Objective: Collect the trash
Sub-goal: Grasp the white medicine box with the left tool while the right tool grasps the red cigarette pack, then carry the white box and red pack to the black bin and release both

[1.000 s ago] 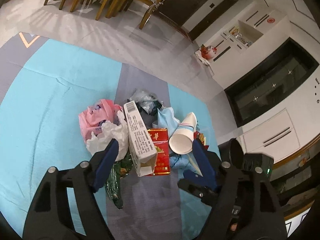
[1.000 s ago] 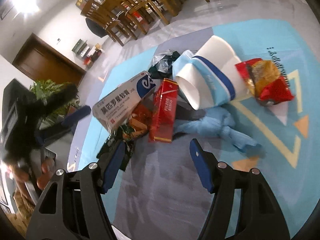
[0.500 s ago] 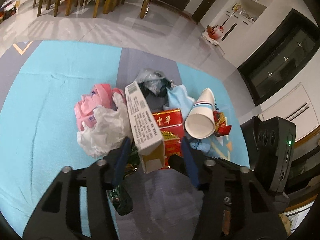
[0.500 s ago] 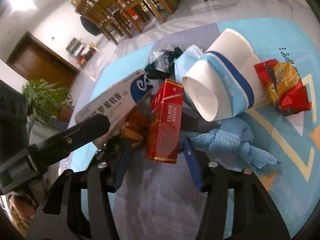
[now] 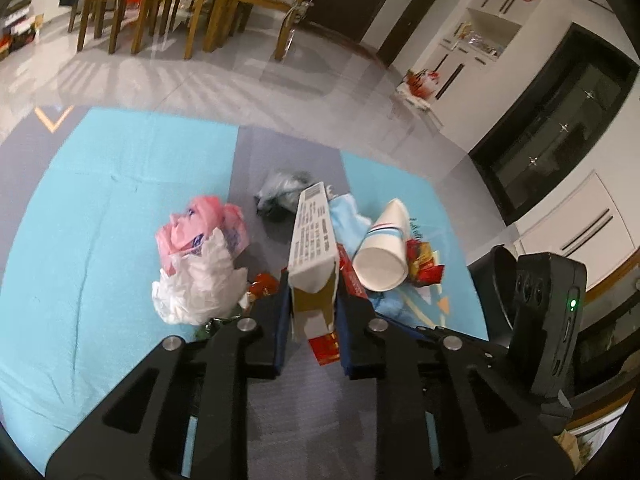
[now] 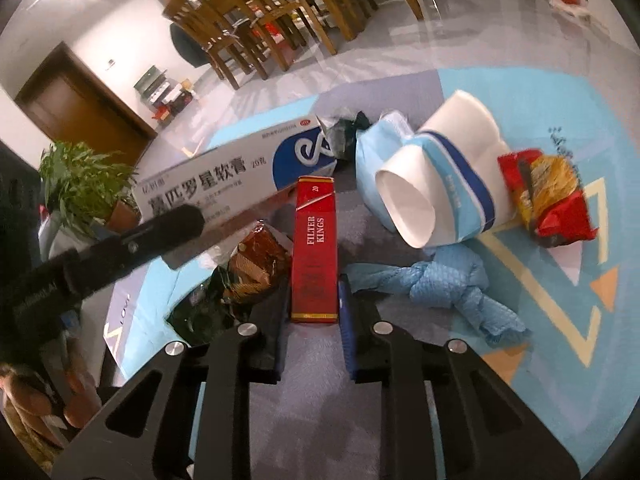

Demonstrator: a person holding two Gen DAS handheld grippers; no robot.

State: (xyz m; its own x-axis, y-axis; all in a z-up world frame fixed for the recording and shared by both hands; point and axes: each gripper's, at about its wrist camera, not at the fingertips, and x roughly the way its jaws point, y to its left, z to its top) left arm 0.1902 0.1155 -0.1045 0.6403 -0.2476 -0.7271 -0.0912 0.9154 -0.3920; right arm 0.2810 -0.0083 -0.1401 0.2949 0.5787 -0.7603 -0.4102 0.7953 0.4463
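Trash lies heaped on a teal and grey floor mat (image 5: 80,200). My left gripper (image 5: 312,300) is closing, its pads against the open end of a long white medicine box (image 5: 312,236), which tilts up off the pile. In the right wrist view the same box (image 6: 224,176) shows with a left finger (image 6: 168,228) on it. My right gripper (image 6: 314,300) is closing too, its pads touching the sides of a red cigarette pack (image 6: 314,248). A paper cup (image 6: 436,184), a red snack wrapper (image 6: 548,196) and a crumpled blue glove (image 6: 440,284) lie to the right.
A pink bag (image 5: 196,228) and a white plastic bag (image 5: 196,292) lie left of the box, a dark bag (image 5: 280,196) behind it. Wooden chairs (image 5: 160,4) stand beyond the mat. A potted plant (image 6: 84,176) is at the left. A hand (image 6: 24,392) shows low left.
Both grippers have gone from wide open to closed, the left around the white box, the right around the red pack. The white box has tipped up.
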